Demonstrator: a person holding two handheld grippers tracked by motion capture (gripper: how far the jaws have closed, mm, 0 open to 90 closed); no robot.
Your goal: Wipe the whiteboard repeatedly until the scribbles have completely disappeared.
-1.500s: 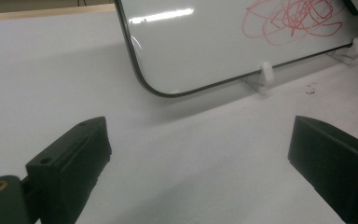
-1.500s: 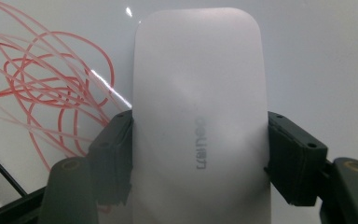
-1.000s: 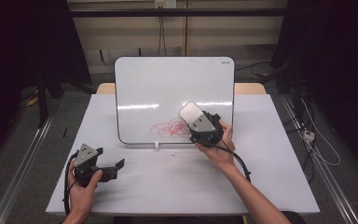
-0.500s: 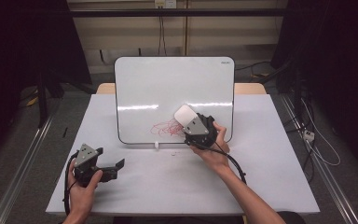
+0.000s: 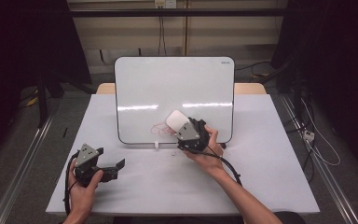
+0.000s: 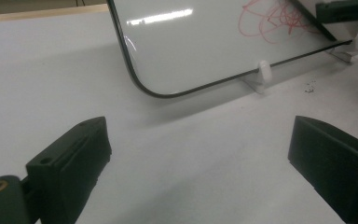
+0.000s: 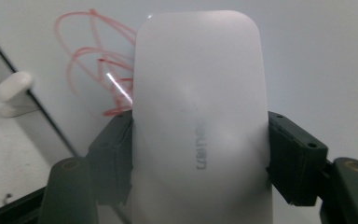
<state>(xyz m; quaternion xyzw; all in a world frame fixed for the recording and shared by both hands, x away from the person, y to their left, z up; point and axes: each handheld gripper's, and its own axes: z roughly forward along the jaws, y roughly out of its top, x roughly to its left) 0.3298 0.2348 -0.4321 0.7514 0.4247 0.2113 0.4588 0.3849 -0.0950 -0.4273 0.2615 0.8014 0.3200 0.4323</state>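
Left gripper resting near left on the white table, jaws spread wide and empty, right gripper clamping a white eraser against the red scribble, low on the upright whiteboard farther back

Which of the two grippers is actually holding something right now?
The right gripper: its black jaws clamp a white rounded eraser against the upright whiteboard over the red scribble. The left gripper rests open on the white table.
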